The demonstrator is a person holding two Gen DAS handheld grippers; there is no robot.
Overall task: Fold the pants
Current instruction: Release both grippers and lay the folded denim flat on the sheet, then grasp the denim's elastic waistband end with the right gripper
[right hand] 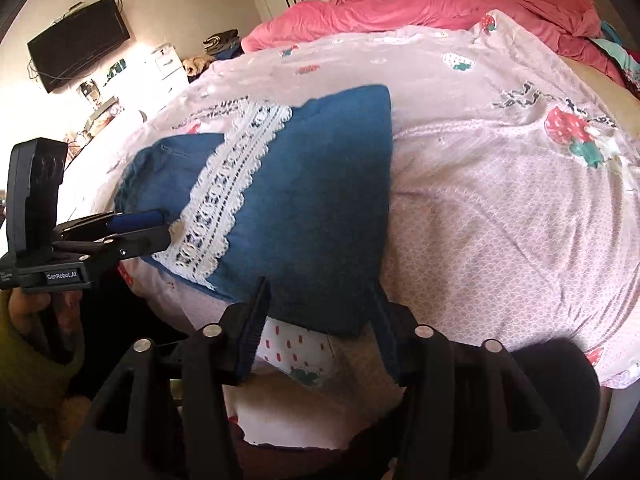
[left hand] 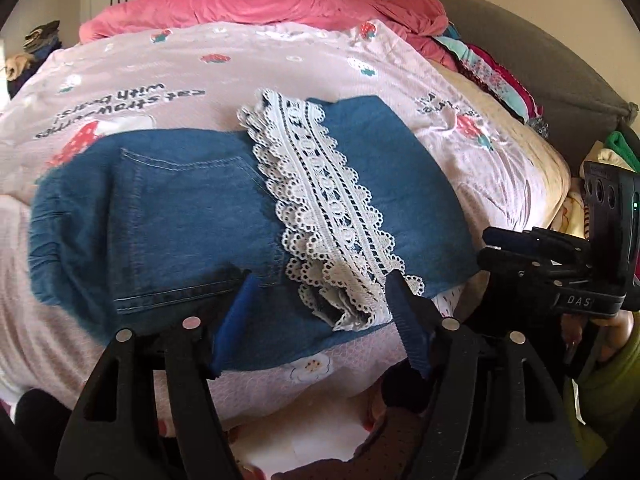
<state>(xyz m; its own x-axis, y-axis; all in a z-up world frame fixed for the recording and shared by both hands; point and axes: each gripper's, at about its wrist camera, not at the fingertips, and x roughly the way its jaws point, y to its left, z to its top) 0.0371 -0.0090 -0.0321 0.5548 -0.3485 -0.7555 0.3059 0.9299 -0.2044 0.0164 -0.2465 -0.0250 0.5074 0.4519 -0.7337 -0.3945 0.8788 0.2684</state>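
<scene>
Blue denim pants point(left hand: 192, 216) lie folded on the pink strawberry-print bedspread point(left hand: 280, 64), with a white lace hem band point(left hand: 320, 200) running across the top layer. My left gripper point(left hand: 320, 304) stands open over the pants' near edge; the lace end lies loose between its blue-padded fingers point(left hand: 236, 312). My right gripper point(right hand: 320, 308) is open too, straddling the near edge of the plain denim part point(right hand: 320, 200), its pads apart from the cloth. Each gripper also shows from the side in the other view: the right gripper point(left hand: 504, 244) and the left gripper point(right hand: 148, 220).
A crumpled pink duvet point(left hand: 248, 0) lies across the far side of the bed. Colourful clothes point(left hand: 492, 76) are piled along the grey headboard point(left hand: 520, 40) on the right. A wall TV point(right hand: 80, 48) and white drawers point(right hand: 168, 64) stand beyond the bed. A hand in an olive sleeve point(right hand: 36, 344) holds the left gripper.
</scene>
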